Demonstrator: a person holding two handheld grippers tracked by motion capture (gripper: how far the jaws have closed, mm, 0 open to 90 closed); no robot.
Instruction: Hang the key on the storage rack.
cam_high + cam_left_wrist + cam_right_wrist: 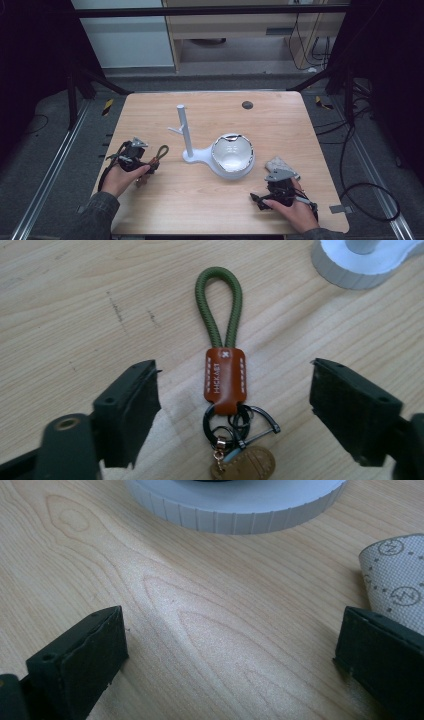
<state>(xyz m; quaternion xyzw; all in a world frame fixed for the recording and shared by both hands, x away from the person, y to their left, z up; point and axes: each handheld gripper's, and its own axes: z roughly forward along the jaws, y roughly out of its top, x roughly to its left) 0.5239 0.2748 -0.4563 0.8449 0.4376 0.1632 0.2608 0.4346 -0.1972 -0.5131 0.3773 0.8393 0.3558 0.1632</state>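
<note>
A keychain (224, 377) lies flat on the wooden table (210, 205): a green cord loop (161, 151), a brown leather tab, then black rings and a tan fob. My left gripper (235, 372) is open around it, one jaw on each side of the tab, pads apart from it. It sits at the table's left (146, 164). My right gripper (230, 630) is open over bare wood at the front right (274, 182). A white peg stand (183, 130) rises mid-table, and a white bowl (233, 156) sits beside its base (360, 265).
A grey patterned cloth (277, 162) lies just beyond my right gripper, beside its right jaw (397, 577). The bowl's ribbed white foot (235, 510) is close ahead of that gripper. A dark round spot (247, 105) marks the far side. Black frame struts flank the table.
</note>
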